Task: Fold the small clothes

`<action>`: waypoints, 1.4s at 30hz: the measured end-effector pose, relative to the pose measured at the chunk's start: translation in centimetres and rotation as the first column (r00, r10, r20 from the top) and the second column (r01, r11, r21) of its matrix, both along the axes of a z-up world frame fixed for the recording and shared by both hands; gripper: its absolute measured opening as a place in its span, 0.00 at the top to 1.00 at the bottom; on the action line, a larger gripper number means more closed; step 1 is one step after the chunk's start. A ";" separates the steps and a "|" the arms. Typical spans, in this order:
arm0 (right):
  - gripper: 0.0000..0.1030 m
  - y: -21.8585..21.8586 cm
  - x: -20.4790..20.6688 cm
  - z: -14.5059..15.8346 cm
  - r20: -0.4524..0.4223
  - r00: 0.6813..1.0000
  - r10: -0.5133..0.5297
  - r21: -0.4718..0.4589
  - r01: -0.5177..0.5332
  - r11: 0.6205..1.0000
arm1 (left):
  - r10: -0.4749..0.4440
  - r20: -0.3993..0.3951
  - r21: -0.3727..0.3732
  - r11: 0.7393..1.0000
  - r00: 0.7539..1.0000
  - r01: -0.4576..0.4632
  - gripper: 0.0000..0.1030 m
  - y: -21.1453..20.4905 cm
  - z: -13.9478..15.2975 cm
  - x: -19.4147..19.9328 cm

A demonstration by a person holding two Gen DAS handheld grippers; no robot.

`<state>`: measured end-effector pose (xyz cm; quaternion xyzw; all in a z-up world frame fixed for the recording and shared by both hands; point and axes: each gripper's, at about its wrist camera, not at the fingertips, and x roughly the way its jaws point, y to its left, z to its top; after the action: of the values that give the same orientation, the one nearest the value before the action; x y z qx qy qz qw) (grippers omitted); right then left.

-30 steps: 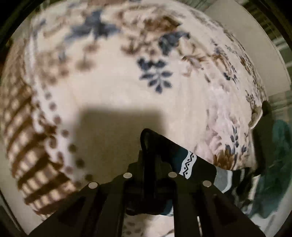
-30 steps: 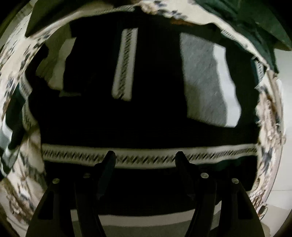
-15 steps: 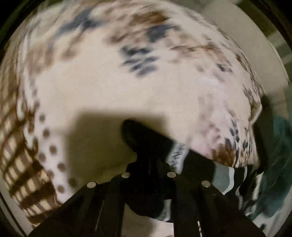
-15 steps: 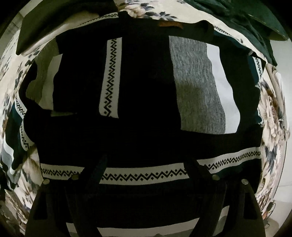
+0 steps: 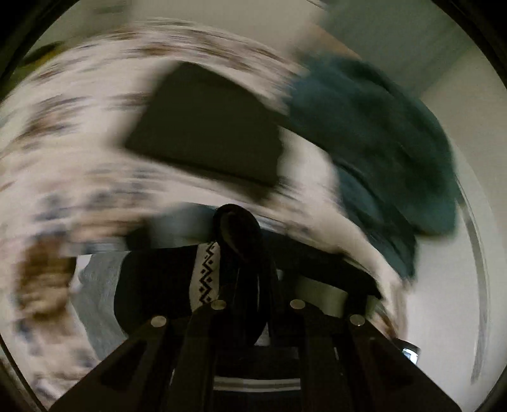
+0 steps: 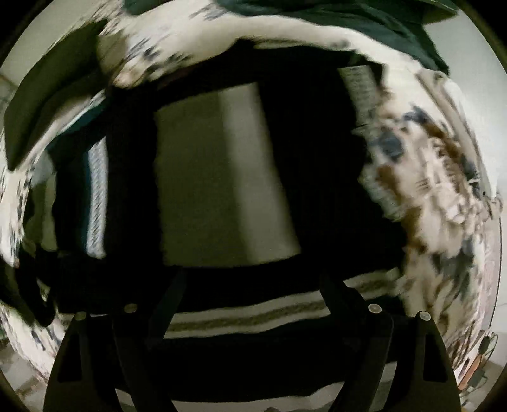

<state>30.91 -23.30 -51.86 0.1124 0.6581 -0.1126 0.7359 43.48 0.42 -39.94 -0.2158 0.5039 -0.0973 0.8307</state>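
A dark knitted garment with grey, white and zigzag-patterned bands (image 6: 221,190) lies spread on a floral blanket (image 6: 437,196). My left gripper (image 5: 253,285) is shut on a dark fold of this garment (image 5: 240,234) and holds it lifted; the rest of the garment (image 5: 158,279) trails below with a zigzag band. My right gripper (image 6: 253,285) hovers open just over the garment's near striped edge (image 6: 253,310), with nothing between its fingers. Both views are blurred by motion.
A flat dark rectangular item (image 5: 206,126) lies on the blanket (image 5: 63,142) beyond the left gripper. A teal garment (image 5: 380,142) is heaped to its right, and also shows at the top of the right wrist view (image 6: 364,16). Pale floor lies past the blanket edge.
My left gripper has swung sharply round with the dark fold, from facing bare blanket to facing the dark rectangle and teal heap. My right gripper has shifted left over the garment, still open.
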 end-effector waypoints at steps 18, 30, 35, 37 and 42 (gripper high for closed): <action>0.16 -25.4 -1.4 4.6 0.046 0.988 -0.147 0.231 0.132 0.964 | -0.085 -0.117 0.197 0.975 0.990 0.106 0.13 -8.7 -1.9 1.5; 0.90 -19.3 10.8 0.2 0.039 0.997 -0.070 0.211 0.060 0.976 | 0.285 -0.186 0.507 0.847 0.940 -0.157 0.13 8.0 -7.9 -0.2; 0.91 -19.9 11.5 1.8 0.126 0.985 -0.116 0.104 0.103 0.989 | 0.218 -0.222 0.512 0.856 0.951 -0.077 0.13 5.4 -10.9 2.8; 0.90 -20.8 11.5 0.8 0.088 0.989 -0.121 0.090 0.113 0.989 | 0.190 -0.228 0.531 0.846 0.955 -0.041 0.13 4.5 -12.3 4.1; 0.62 -21.9 12.4 0.8 0.004 0.994 -0.109 0.039 0.109 0.993 | 0.225 -0.302 0.563 0.826 0.927 -0.017 0.13 5.6 -15.5 6.1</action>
<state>43.32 -45.19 -51.03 0.1626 0.6507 -0.1394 0.7285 49.60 6.01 -55.40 -0.0134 0.6369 0.1463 0.7568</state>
